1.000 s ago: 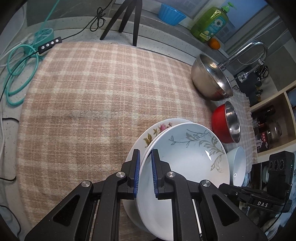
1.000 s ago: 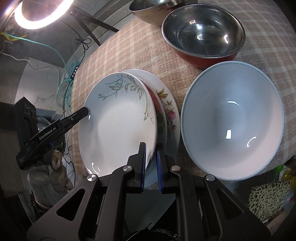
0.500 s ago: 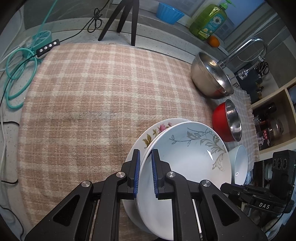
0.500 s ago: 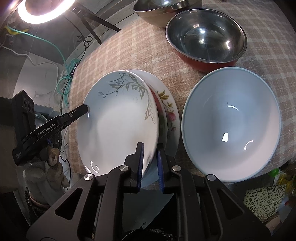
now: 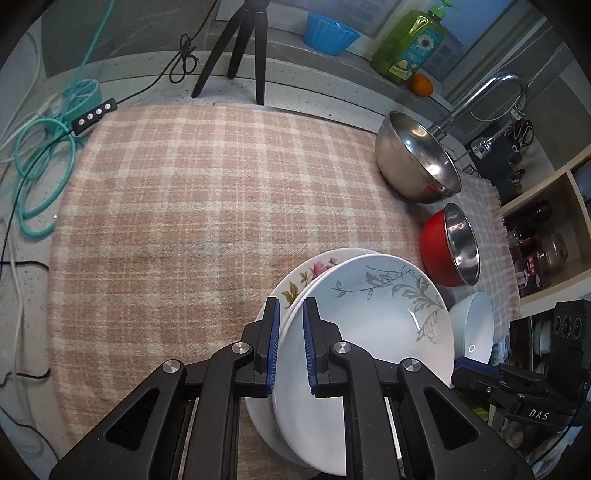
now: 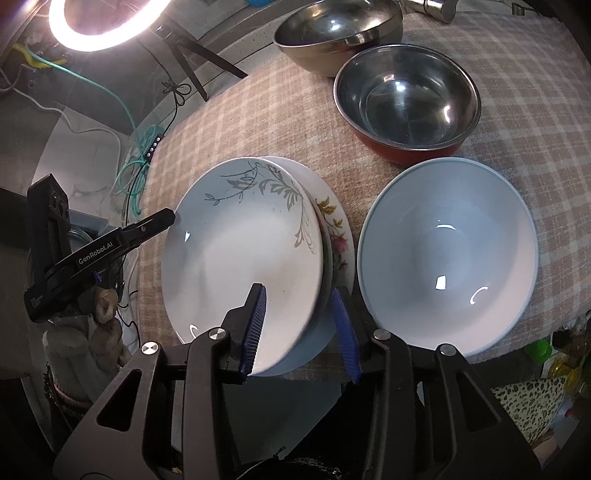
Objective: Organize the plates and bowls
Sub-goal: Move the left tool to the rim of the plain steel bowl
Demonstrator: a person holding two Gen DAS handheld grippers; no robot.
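Observation:
A white plate with a grey leaf pattern (image 5: pixel 376 317) (image 6: pixel 240 251) lies tilted over a flower-patterned plate (image 5: pixel 310 269) (image 6: pixel 332 221) on the checked cloth (image 5: pixel 184 203). My left gripper (image 5: pixel 288 310) is shut on the leaf plate's near rim; one of its fingers (image 6: pixel 162 219) shows at that plate's left edge in the right wrist view. My right gripper (image 6: pixel 299 291) straddles the opposite rim, and its jaws are opening. The rim stands between the pads, which no longer press on it. A pale blue-white bowl (image 6: pixel 450 258) (image 5: pixel 476 325) sits just right of the plates.
A red bowl with a steel inside (image 6: pixel 406 96) (image 5: pixel 436 251) and a larger steel bowl (image 5: pixel 413 158) (image 6: pixel 332 26) stand beyond the plates. A tripod (image 5: pixel 240 48), cables (image 5: pixel 40 158), a soap bottle (image 5: pixel 410 40) and a tap (image 5: pixel 480 96) line the counter's back. A ring light (image 6: pixel 107 22) glows.
My right gripper's jaws have spread apart and let go of the leaf plate's rim. The left gripper stays clamped on the plate, and the plates have barely shifted.

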